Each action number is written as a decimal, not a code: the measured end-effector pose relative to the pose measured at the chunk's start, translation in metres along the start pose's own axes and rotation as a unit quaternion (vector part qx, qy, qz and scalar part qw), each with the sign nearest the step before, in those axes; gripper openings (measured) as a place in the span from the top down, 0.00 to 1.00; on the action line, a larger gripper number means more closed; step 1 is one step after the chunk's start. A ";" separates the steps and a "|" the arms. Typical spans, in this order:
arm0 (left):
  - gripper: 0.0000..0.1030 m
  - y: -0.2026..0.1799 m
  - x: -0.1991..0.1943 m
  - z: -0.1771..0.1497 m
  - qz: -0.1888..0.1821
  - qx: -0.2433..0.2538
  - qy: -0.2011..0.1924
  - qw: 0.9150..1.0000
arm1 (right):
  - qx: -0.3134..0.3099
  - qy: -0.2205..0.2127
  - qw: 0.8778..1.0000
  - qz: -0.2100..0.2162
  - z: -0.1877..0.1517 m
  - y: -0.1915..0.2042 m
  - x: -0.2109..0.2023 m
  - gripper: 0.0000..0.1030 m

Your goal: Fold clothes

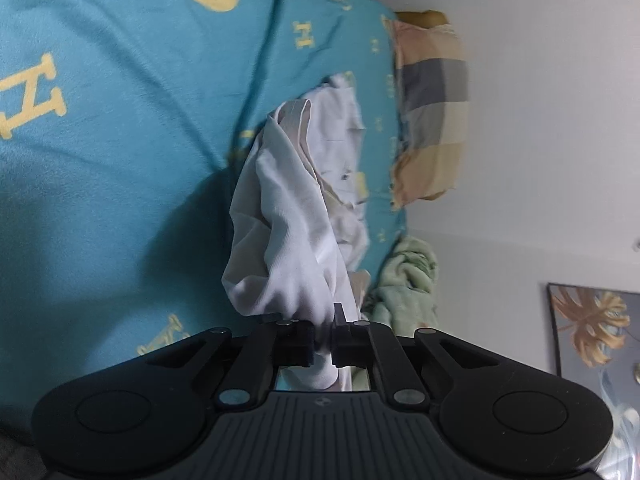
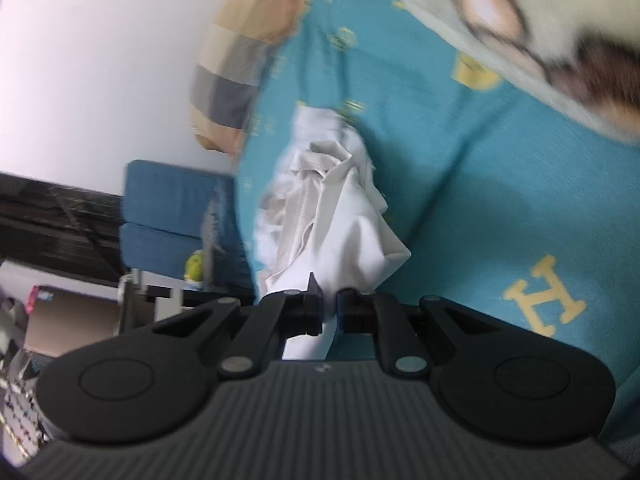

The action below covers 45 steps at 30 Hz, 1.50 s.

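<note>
A white garment [image 1: 288,216] hangs bunched above a teal bedsheet with yellow prints [image 1: 120,140]. My left gripper [image 1: 322,340] is shut on one part of the garment, with cloth pinched between its black fingers. My right gripper [image 2: 330,312] is shut on another part of the same white garment [image 2: 344,216], which droops crumpled toward the bedsheet [image 2: 480,184]. The garment's far end rests on the sheet near the pillow.
A checked pillow in grey, peach and yellow [image 1: 432,108] lies at the bed's head by a white wall. A pale green cloth [image 1: 404,280] lies beside the garment. A pale green printed blanket [image 2: 520,24] and blue cushions [image 2: 168,216] flank the bed.
</note>
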State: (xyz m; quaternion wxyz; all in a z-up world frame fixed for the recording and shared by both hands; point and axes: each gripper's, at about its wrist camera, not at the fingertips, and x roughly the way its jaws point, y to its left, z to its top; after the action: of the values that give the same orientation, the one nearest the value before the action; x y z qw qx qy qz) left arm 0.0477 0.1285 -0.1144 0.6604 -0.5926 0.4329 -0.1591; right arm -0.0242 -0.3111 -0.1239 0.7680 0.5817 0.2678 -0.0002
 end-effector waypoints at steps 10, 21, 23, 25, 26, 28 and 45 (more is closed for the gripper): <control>0.94 -0.035 -0.092 -0.062 -0.011 0.067 0.002 0.998 | -0.011 -0.007 0.999 0.046 -0.028 0.029 -0.088 0.91; 0.93 -0.029 -0.120 -0.091 0.002 0.069 0.009 0.998 | 0.051 0.013 0.998 0.021 -0.035 0.017 -0.115 0.91; 0.93 -0.039 -0.106 -0.076 -0.003 0.061 0.002 0.998 | 0.055 0.011 0.998 0.021 -0.023 0.028 -0.098 0.91; 0.93 -0.049 -0.089 -0.061 -0.009 0.053 -0.004 0.999 | 0.059 0.006 0.998 0.019 -0.010 0.038 -0.080 0.91; 0.93 -0.054 -0.079 -0.053 -0.008 0.049 -0.007 0.999 | 0.060 0.002 0.998 0.015 -0.003 0.043 -0.070 0.91; 0.93 -0.065 -0.060 -0.037 -0.006 0.042 -0.012 0.999 | 0.065 -0.002 0.998 0.005 0.011 0.053 -0.048 0.91; 0.92 -0.044 0.118 0.097 0.083 0.055 0.021 0.995 | 0.085 0.021 0.991 -0.099 0.082 0.022 0.132 0.91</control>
State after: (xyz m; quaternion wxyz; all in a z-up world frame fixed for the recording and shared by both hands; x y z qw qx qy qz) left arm 0.2029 0.0951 -0.1267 0.6936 -0.5137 0.4851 -0.1401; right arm 0.1292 -0.3359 -0.1436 0.7064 0.6154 0.3389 -0.0867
